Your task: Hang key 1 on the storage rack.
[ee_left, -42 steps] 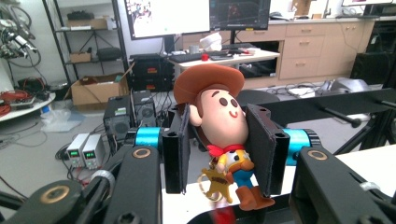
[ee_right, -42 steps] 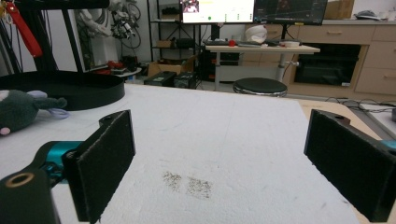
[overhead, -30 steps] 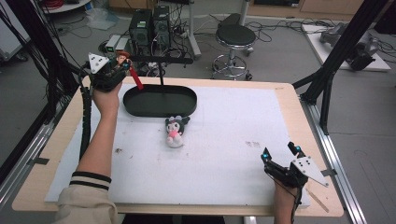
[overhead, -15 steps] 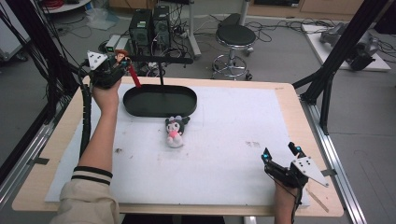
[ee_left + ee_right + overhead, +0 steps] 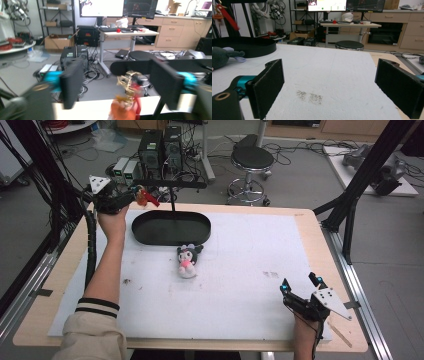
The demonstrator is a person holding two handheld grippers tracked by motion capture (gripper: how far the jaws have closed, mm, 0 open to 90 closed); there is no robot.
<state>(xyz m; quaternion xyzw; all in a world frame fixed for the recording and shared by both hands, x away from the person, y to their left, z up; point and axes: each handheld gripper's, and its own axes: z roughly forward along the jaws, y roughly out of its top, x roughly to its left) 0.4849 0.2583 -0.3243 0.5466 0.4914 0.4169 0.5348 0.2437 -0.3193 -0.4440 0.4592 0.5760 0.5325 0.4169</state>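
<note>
The left gripper [image 5: 131, 197] is hanging a keychain charm [image 5: 127, 86] between its parted jaws, just below the stand's crossbar [image 5: 132, 67]; a misaligned ring could be slipping off into the tray [image 5: 150, 227]. The right gripper [image 5: 300, 290] is sitting released, well apart.
</note>
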